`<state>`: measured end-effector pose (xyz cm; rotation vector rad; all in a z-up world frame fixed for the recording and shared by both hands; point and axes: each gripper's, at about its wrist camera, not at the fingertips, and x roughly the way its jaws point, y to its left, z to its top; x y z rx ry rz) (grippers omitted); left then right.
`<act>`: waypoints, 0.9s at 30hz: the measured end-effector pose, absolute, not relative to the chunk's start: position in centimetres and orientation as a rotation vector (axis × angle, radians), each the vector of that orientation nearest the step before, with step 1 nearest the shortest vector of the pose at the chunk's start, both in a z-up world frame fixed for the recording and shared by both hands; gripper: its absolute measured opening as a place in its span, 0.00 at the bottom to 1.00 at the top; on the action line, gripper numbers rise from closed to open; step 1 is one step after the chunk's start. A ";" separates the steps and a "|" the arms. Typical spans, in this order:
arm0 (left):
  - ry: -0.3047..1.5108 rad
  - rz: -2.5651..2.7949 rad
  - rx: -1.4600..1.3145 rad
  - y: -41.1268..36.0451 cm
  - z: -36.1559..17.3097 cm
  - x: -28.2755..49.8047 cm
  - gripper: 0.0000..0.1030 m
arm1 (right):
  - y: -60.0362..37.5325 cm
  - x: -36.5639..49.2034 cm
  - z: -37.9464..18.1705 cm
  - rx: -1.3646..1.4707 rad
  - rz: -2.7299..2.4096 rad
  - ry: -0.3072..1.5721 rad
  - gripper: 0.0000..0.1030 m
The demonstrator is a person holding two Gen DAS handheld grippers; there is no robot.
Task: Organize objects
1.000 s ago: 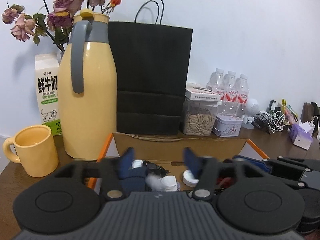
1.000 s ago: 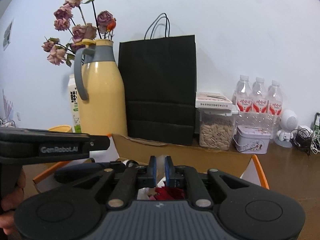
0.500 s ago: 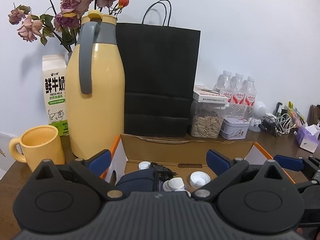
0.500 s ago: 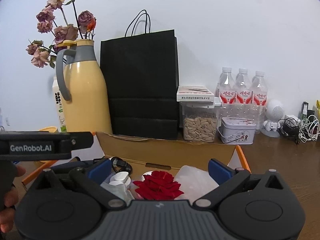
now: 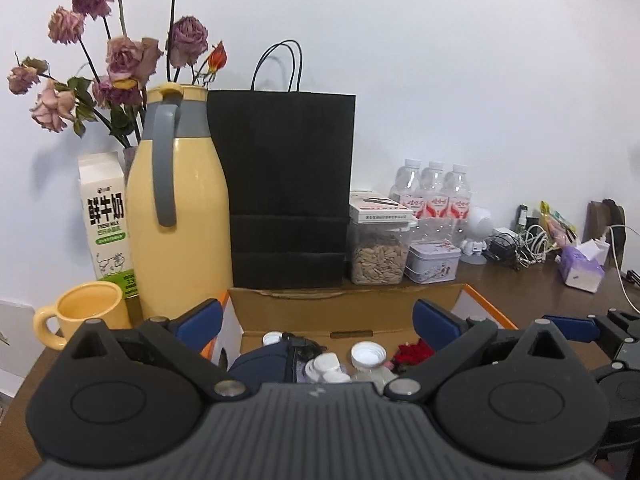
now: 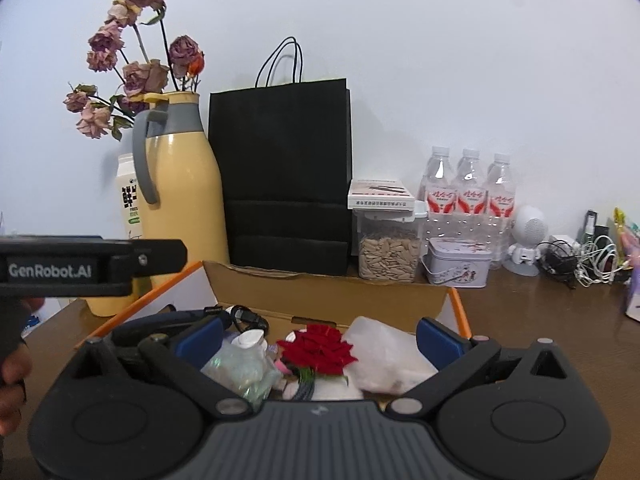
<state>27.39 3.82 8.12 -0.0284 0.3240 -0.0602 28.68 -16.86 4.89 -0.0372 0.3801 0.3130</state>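
An open cardboard box (image 5: 328, 308) (image 6: 328, 296) with orange-edged flaps sits on the brown table in front of both grippers. Inside lie a dark blue pouch (image 5: 260, 364), white bottle caps (image 5: 366, 354), a red fabric rose (image 6: 320, 348) (image 5: 412, 354), a crumpled clear bag (image 6: 240, 372) and a white plastic bag (image 6: 384, 352). My left gripper (image 5: 318, 320) stands open above the box, nothing between its blue pads. My right gripper (image 6: 320, 334) is open too, over the rose, holding nothing. The left gripper's body (image 6: 80, 266) shows at the left of the right wrist view.
Behind the box stand a yellow thermos jug (image 5: 180, 216), a black paper bag (image 5: 288, 184), a milk carton (image 5: 106, 216), a yellow mug (image 5: 88, 312), dried roses (image 5: 120, 60), a seed jar (image 5: 378, 252), a tin (image 5: 432, 266), water bottles (image 5: 432, 196) and tangled cables (image 5: 528, 248).
Both grippers opened wide from nearly shut and drew back and up from the box. The things they held now lie in the box.
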 end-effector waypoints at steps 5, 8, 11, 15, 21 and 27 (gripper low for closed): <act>0.351 -0.055 -0.027 3.9 8.1 24.5 1.00 | -17.7 25.5 5.2 -0.028 0.303 0.403 1.00; 0.372 -0.040 -0.011 3.7 7.9 22.5 1.00 | -18.2 23.6 5.2 -0.030 0.302 0.416 1.00; 0.389 -0.029 -0.024 3.7 7.3 20.2 1.00 | -18.5 21.8 5.2 -0.034 0.303 0.432 1.00; 0.432 -0.027 -0.037 3.6 6.6 17.6 1.00 | -18.9 19.6 5.0 -0.036 0.304 0.453 1.00; 0.464 -0.013 -0.044 3.5 5.7 13.9 1.00 | -19.7 16.1 5.0 -0.022 0.300 0.459 1.00; 0.490 -0.010 -0.033 2.8 4.6 11.1 1.00 | -20.7 13.3 4.4 -0.006 0.294 0.469 1.00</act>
